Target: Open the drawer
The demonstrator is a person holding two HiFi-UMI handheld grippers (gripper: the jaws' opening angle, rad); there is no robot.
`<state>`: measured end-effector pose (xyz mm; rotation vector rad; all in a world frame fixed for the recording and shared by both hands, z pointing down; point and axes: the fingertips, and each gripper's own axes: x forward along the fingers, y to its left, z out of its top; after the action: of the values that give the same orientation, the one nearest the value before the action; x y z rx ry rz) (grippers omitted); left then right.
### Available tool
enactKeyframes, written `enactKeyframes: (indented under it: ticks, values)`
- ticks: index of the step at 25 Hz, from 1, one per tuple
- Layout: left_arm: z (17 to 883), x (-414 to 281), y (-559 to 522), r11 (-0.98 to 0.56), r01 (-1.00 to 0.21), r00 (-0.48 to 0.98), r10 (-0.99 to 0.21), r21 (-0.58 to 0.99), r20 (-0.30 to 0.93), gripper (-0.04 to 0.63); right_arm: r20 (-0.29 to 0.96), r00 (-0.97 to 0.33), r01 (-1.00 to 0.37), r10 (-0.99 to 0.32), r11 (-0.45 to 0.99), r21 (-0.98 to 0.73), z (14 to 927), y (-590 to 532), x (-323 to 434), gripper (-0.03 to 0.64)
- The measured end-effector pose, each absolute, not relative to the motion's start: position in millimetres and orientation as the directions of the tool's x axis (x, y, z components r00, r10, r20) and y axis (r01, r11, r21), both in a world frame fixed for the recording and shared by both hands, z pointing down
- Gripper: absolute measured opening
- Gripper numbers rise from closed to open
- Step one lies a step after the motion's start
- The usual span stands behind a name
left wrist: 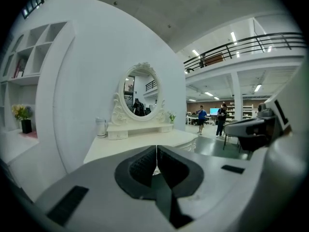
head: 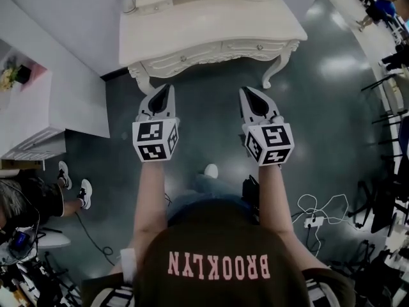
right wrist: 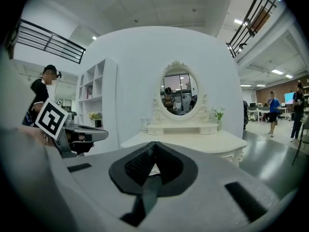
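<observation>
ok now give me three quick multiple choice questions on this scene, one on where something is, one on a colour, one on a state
1. Where is the dressing table relative to the left gripper and the right gripper?
A) ahead of both, untouched
B) behind the person
C) clamped in one of them

2. What colour is the dressing table?
A) black
B) cream white
C) red

3. How do the jaws of the left gripper stand?
A) wide apart
B) closed on a drawer knob
C) together, nothing between them

Answers:
1 A: the head view shows dark floor between both grippers and the table.
2 B: all three views show it cream white.
3 C: the left gripper view shows the jaws meeting with nothing between them.
</observation>
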<state>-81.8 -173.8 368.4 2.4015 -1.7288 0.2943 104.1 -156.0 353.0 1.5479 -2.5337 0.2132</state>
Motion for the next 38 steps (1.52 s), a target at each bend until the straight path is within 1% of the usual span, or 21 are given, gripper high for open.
enactKeyframes:
  ticks: [10,15,21,22,23,24,32,38]
  values:
    - [390,-68,-204,-0.297,-0.953,0.301,-0.909,0.057,0.29,0.008,0.259,-0.436,-0.897,-0.862,0.44,-0.044,372,-191,124,-0.003]
    - [404,-69,-219,-0.288,-0.956,0.292,-0.905,0.059,0.31,0.008,0.278,-0.434,-0.897,-0.857,0.44,-0.043,386,-206,125,-0.003]
    - [422,-74,-259,-0.255,-0.964,0.267,-0.904,0.079,0.333,0.012,0.329,-0.431,-0.893,-0.84,0.45,-0.022,404,-244,122,-0.003]
    - [427,-74,-266,-0.252,-0.964,0.267,-0.901,0.089,0.343,0.037,0.335,-0.432,-0.892,-0.837,0.452,-0.022,407,-251,122,-0.003]
    - [433,-74,-273,-0.249,-0.963,0.268,-0.895,0.099,0.356,0.095,0.341,-0.432,-0.892,-0.835,0.452,-0.022,410,-258,123,-0.003]
    - [439,-74,-279,-0.243,-0.964,0.265,-0.891,0.106,0.369,0.129,0.347,-0.43,-0.892,-0.834,0.451,-0.023,413,-265,124,-0.003]
    - [496,-71,-329,-0.21,-0.972,0.236,-0.844,0.108,0.482,0.129,0.402,-0.429,-0.894,-0.809,0.443,-0.062,443,-322,126,-0.003]
    - [541,-78,-370,-0.129,-0.981,0.19,-0.803,0.147,0.564,0.129,0.475,-0.421,-0.897,-0.772,0.434,-0.09,475,-358,130,-0.003]
